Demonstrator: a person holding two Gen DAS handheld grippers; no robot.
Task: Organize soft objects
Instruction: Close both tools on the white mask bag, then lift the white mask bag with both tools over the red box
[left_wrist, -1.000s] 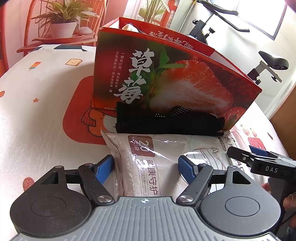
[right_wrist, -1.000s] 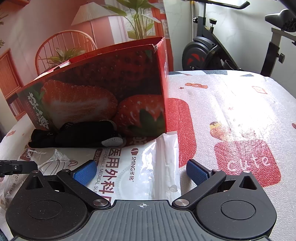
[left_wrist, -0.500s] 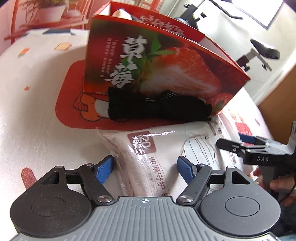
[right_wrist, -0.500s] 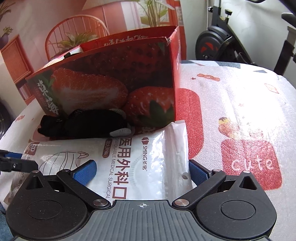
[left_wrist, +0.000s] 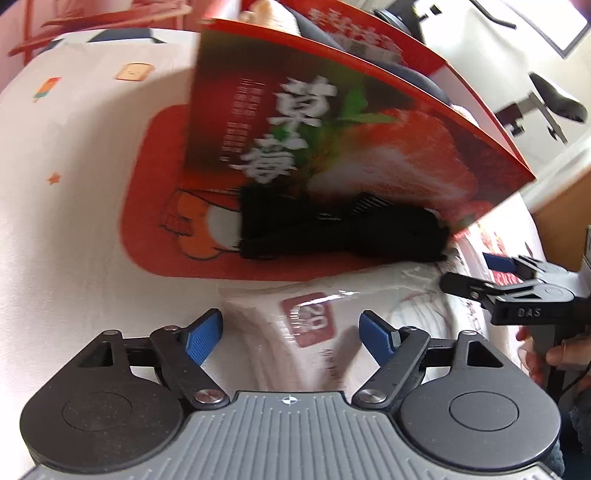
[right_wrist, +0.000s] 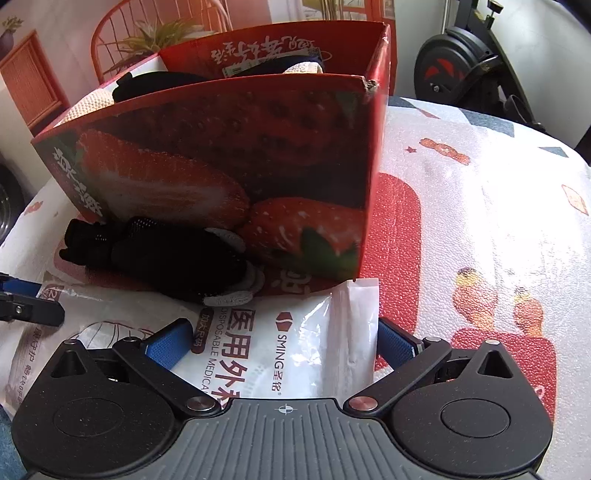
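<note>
A white plastic pack of medical masks (left_wrist: 314, 332) (right_wrist: 280, 350) lies flat on the table in front of a red strawberry box (left_wrist: 351, 147) (right_wrist: 229, 155). Black gloves (left_wrist: 332, 229) (right_wrist: 162, 254) lie between the pack and the box wall. My left gripper (left_wrist: 291, 328) is open, its blue pads either side of the pack's left end. My right gripper (right_wrist: 284, 341) is open around the pack's right end; it also shows in the left wrist view (left_wrist: 495, 273). The box holds several soft items, dark and cream (right_wrist: 166, 81).
The table has a white cloth with red cartoon patches (right_wrist: 480, 229). An exercise bike (right_wrist: 465, 70) stands behind the table at the right. An orange chair and a potted plant (right_wrist: 159, 33) stand behind the box.
Both grippers have risen and pulled back a little, so I look down on the box more steeply and its contents show. Both stay open around the pack, which has not moved.
</note>
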